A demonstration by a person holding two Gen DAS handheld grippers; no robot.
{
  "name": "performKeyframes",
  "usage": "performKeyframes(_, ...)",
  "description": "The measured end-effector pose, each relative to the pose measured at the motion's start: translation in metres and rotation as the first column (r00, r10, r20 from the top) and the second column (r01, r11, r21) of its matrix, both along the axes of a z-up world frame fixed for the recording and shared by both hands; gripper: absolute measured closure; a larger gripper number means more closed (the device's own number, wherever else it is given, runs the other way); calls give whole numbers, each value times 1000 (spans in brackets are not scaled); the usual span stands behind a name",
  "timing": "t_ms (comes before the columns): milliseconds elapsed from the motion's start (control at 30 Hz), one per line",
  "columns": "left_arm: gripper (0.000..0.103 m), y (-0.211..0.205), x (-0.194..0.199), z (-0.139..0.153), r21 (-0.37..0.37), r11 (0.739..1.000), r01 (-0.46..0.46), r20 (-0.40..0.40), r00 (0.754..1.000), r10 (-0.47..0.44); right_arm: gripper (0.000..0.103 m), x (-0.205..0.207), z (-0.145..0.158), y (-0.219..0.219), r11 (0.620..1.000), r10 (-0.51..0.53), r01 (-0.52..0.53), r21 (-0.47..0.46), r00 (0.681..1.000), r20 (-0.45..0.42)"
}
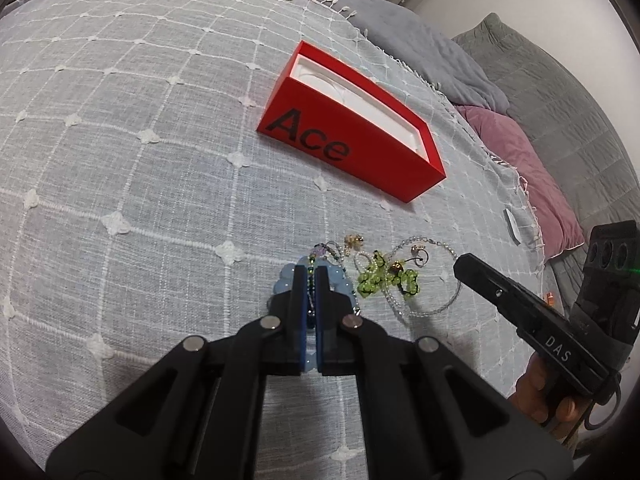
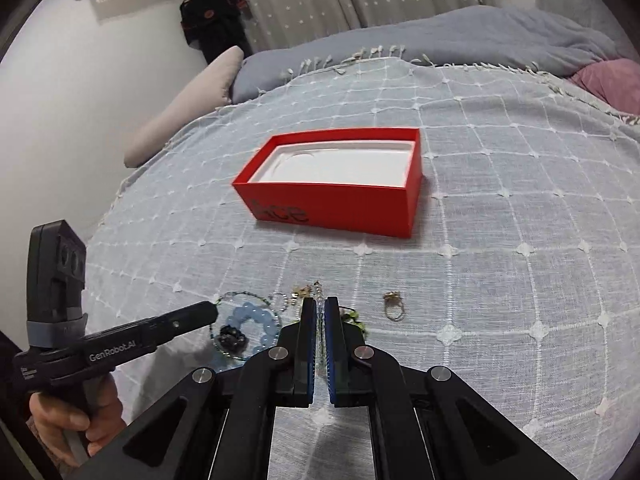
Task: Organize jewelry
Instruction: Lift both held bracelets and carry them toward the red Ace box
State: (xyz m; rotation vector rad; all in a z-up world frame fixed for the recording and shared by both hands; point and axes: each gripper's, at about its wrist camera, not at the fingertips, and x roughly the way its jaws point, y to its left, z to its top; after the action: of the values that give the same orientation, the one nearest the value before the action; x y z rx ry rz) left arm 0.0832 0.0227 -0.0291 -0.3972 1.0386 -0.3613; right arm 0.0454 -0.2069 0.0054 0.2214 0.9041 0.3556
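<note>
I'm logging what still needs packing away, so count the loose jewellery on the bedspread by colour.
Pale blue chunky bead bracelet: 1
Green bead cluster piece: 1
Clear bead strand: 1
Thin dark bead strand: 1
Small gold metal pieces: 2
Total: 6, approximate because the pile is tangled.
</note>
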Motion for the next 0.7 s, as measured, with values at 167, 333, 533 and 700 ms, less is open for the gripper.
performKeyframes(167,99,-5,-3,6,-6,1000,12,17,1000,-12,99,-5,9,3,999,29,-30,16,999,44)
performKeyframes(333,99,-13,-2,8,2,1000,28,21,999,-28,99,-7,12,5,999,39,-40,22,998,47)
performKeyframes(533,99,-19,2,3,-16,999,38,-1,999,-38,99,-8,11,5,998,44,-45,32,998,39)
performKeyframes(700,99,-25,5,-3,-41,998,43,-26,999,-44,99,-7,6,7,998,48,-49,38,999,16)
